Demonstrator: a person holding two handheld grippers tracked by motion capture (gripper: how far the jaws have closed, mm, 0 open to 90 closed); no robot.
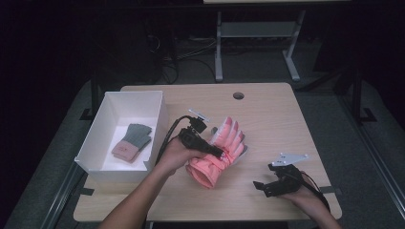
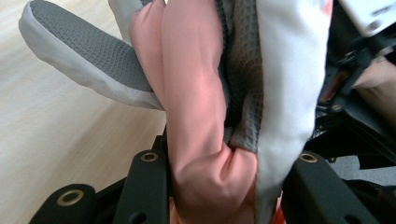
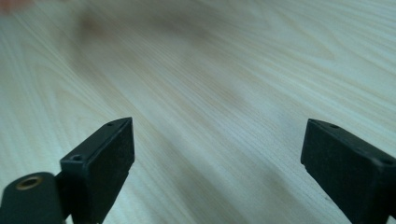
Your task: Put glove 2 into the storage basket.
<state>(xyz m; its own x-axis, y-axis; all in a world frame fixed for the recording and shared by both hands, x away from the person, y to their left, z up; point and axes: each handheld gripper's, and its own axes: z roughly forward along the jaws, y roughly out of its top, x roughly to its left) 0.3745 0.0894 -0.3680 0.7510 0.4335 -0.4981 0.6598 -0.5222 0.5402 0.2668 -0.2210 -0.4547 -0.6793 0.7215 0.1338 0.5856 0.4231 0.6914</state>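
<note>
Two grippers: left gripper [image 1: 220,153] jaws are clamping the pink glove [image 1: 217,155] mid-frame; right gripper [image 1: 260,187], lower right, is gaping empty.

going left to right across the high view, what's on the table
white box with a grey and pink glove in it → left tongs shut on the pink ski glove → right tongs, open over bare table
</note>
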